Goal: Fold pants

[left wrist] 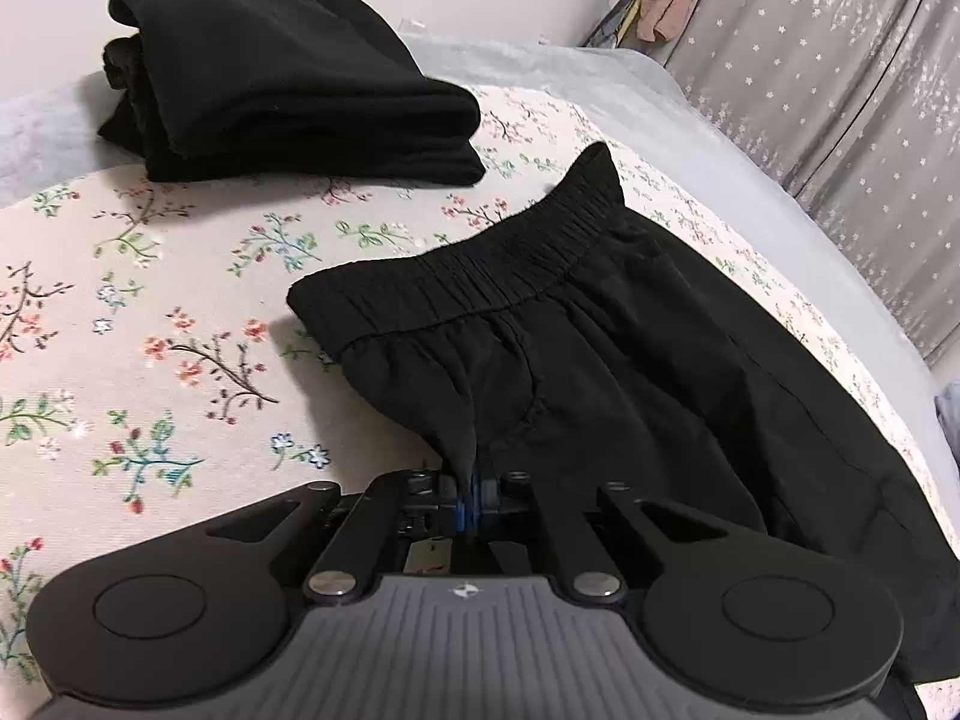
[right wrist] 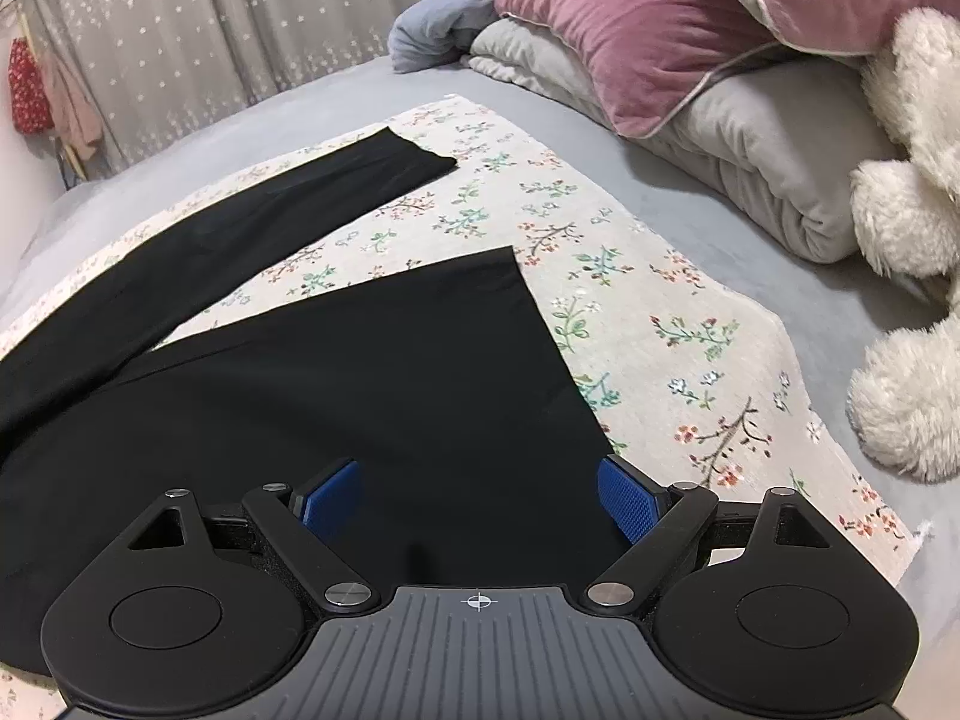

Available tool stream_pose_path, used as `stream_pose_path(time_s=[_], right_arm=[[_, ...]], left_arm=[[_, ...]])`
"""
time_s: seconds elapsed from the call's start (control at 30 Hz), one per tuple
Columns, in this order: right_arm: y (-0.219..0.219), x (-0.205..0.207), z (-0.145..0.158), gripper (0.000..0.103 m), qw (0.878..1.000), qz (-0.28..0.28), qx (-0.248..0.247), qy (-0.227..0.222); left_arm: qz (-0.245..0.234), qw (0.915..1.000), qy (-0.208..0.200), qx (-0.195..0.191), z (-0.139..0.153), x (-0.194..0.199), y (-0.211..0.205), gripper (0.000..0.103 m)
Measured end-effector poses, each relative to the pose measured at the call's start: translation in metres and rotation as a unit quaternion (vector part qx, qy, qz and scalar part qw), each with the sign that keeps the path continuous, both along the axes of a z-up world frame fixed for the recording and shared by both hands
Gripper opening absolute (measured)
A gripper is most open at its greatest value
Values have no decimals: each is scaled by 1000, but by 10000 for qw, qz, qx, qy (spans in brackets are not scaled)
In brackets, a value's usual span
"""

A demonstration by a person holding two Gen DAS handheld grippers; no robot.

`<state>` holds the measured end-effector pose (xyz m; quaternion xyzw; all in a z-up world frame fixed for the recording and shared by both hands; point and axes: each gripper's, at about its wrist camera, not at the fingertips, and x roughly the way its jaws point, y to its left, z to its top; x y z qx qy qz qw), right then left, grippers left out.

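Black pants [left wrist: 600,348] lie spread on a floral cloth [left wrist: 150,312] over the bed. Their elastic waistband [left wrist: 480,264] faces the left wrist view. My left gripper [left wrist: 471,495] is shut on a pinch of the pants' fabric just below the waistband; the cloth rises into a small peak between the blue pads. In the right wrist view the two legs [right wrist: 360,360] run away from me, the far leg [right wrist: 300,192] angled to the left. My right gripper [right wrist: 480,498] hovers open over the near leg, its blue pads [right wrist: 627,498] wide apart with nothing pressed between them.
A stack of folded black clothes [left wrist: 282,84] sits at the back left of the floral cloth. Pink and grey pillows [right wrist: 690,60], a blue blanket [right wrist: 444,30] and a white plush toy [right wrist: 906,240] lie to the right. A starred curtain [left wrist: 840,90] hangs behind the bed.
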<state>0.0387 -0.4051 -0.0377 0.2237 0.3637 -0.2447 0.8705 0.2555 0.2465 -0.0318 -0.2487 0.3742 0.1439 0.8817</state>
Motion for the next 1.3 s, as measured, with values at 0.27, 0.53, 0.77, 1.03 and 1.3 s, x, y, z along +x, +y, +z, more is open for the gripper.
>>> stream_pose_path(time_s=[0.27, 0.53, 0.77, 1.03, 1.3], right_arm=[[3, 4, -5, 88, 9998, 145, -8, 98], [-2, 4, -8, 88, 9995, 64, -130, 269], [-32, -15, -16, 88, 9980, -559, 101, 294], [-29, -34, -28, 87, 9978, -419, 462, 213], [-24, -33, -32, 3, 9988, -248, 377, 165]], left_arm=[[157, 9989, -150, -417, 9, -25, 25, 7], [104, 9984, -164, -537, 10, -32, 38, 28], [440, 9965, -42, -712, -2, -27, 62, 45], [382, 9971, 79, -650, -8, -18, 55, 9], [548, 9980, -116, -281, 8, -25, 47, 6]])
